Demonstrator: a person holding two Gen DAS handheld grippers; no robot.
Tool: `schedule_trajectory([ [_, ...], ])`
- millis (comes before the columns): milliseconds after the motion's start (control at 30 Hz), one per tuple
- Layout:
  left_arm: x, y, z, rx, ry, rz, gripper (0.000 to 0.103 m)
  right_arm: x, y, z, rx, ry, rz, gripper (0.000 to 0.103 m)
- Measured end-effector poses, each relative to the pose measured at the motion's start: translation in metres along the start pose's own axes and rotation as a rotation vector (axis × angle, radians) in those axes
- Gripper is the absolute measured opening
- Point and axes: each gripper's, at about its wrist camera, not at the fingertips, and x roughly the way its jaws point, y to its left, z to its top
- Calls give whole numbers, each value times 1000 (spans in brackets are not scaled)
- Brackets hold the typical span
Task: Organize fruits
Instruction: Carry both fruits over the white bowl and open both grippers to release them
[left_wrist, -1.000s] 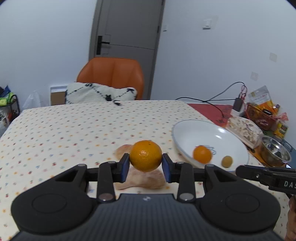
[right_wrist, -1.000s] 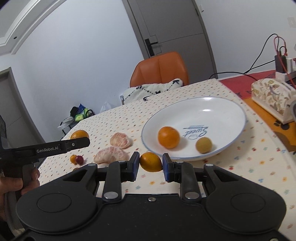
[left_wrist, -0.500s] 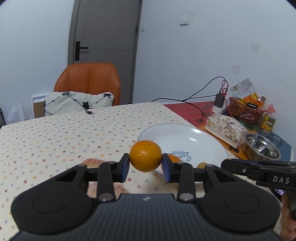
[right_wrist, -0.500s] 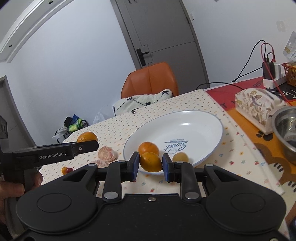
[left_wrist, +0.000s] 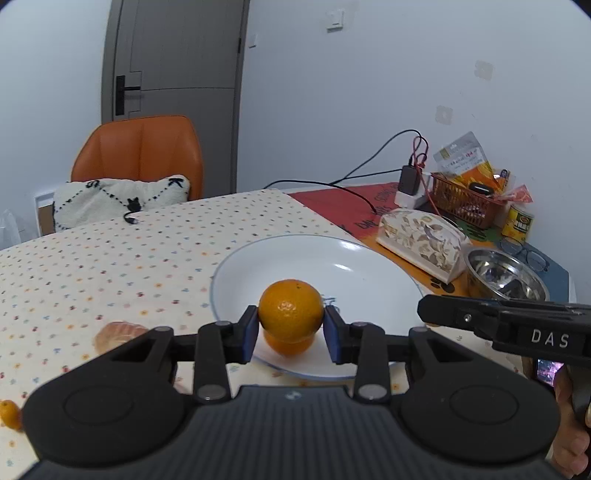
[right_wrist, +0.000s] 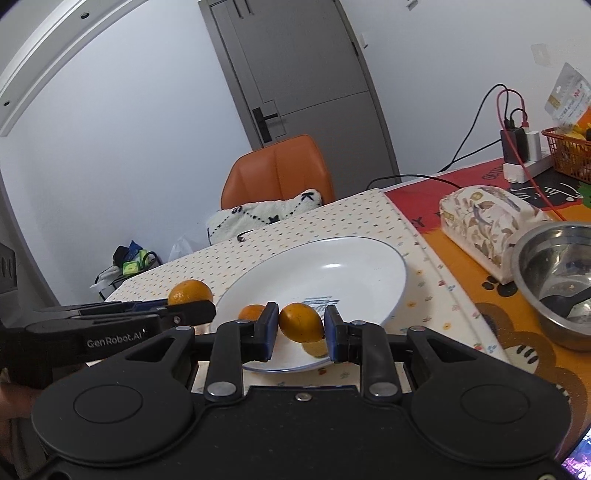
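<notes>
An orange (left_wrist: 290, 310) is clamped in the left claw (left_wrist: 290, 328), held above the near rim of the white plate (left_wrist: 369, 258) ahead of it. A smaller oval fruit (right_wrist: 301, 322) is clamped in the right claw (right_wrist: 301, 328), also over the plate's near edge. Directly beneath the left claw a second orange (left_wrist: 288, 343) is seen on the plate; a release from this height could knock it, and either round fruit could be sent rolling over the shallow rim onto the bench. "DAS" is read on the right tool, "GenRobot.AI" on the left; blue script on the plate is too hidden to be read
</notes>
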Motion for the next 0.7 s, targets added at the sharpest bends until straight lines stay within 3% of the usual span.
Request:
schedule_trajectory([
  [333,16,-16,-2,35,25,-18,37,3,-14,0,23,1,-9,25],
  [467,11,-16,0,72,6,6,46,5,-15,-1,26,5,-7,25],
  [700,-6,3,1,29,-9,51,77,7,-17,-2,33,9,-10,25],
])
